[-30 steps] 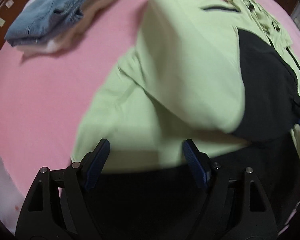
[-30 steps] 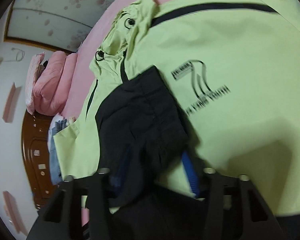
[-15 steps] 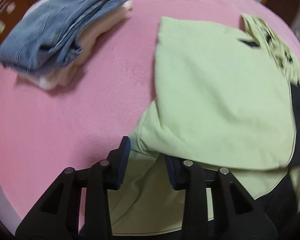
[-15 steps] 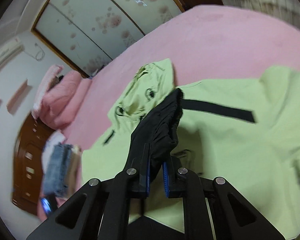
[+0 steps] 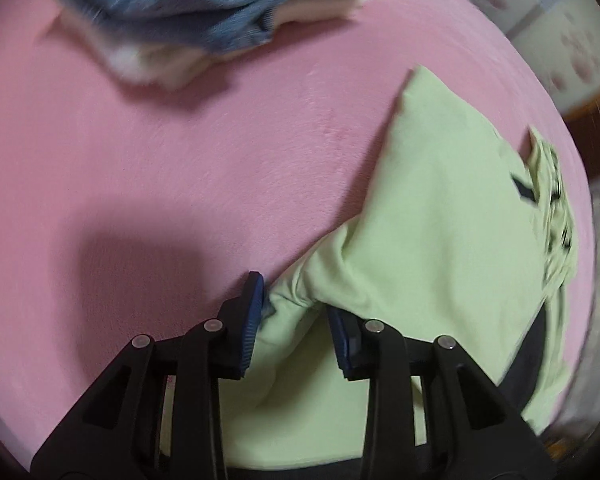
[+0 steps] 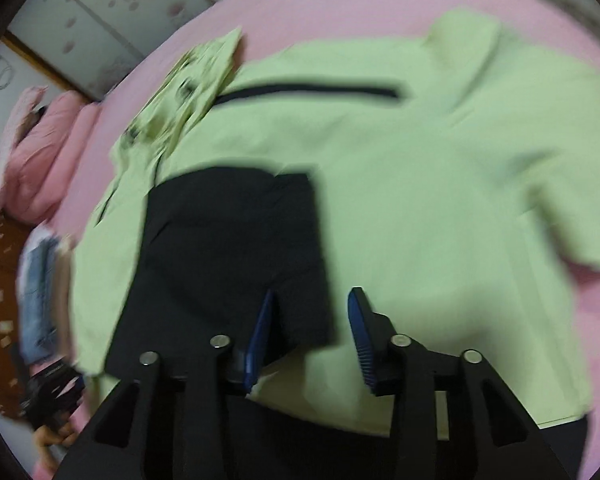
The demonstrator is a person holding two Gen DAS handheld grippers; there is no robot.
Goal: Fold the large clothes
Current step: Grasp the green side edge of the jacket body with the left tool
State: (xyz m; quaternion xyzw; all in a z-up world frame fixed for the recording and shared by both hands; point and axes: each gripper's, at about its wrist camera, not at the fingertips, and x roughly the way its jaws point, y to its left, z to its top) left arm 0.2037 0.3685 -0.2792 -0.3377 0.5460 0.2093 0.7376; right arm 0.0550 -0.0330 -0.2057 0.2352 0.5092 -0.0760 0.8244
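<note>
Both grippers: left gripper (image 5: 294, 312) clamps the green jacket (image 5: 440, 216); right gripper (image 6: 312, 320) opening, nothing gripped.

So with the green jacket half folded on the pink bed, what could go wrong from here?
The left gripper has a bunched fold of the green jacket between its pads; pulling could drag the panel askew. The right gripper is opening over the black sleeve end, which may slide off its fold once freed.

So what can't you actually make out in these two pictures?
- Printed pattern on the hood of the green jacket: motion blur, right wrist view.
- Jacket's lower hem: hidden behind the left gripper, left wrist view.
- Folded clothes pile: cut off by the top edge, blurred.
- Black sleeve cuff: behind the right gripper.
</note>
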